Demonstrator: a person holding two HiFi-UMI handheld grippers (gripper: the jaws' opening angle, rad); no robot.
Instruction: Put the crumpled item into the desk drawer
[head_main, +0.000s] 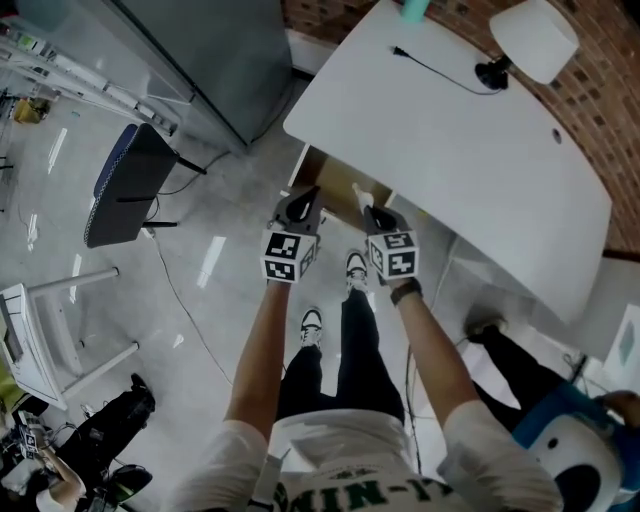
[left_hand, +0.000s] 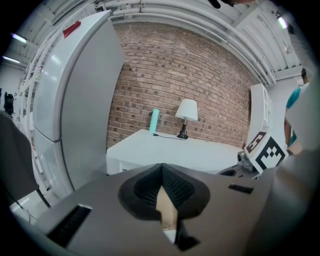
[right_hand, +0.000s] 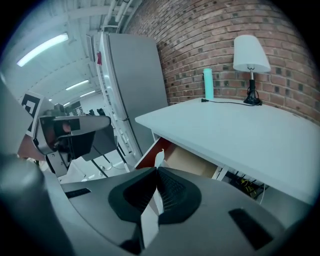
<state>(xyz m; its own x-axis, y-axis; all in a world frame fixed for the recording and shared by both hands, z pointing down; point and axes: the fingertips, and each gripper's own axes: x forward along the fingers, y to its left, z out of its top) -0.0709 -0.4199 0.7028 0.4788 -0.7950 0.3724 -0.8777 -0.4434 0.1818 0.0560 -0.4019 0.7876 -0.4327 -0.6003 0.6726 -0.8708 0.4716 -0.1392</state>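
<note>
**A:** What is shown, largest thing first?

**B:** A white rectangular desk (head_main: 450, 150) is set against a red brick wall (left_hand: 165, 75). Under its edge, a wood-lined drawer (right_hand: 187, 160) is pulled open.

**A:** And the claws?

**B:** The left gripper (left_hand: 161, 169) is closed tip to tip, with nothing clamped. The right gripper (right_hand: 156, 172) is clamped on a crumpled white paper scrap (right_hand: 158, 159), which is held close to the open drawer, not inside it.

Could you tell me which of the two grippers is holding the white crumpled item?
The right gripper: the white crumpled item sits pinched between its jaws, tip poking out. The left gripper's jaws show a tan piece instead.
</note>
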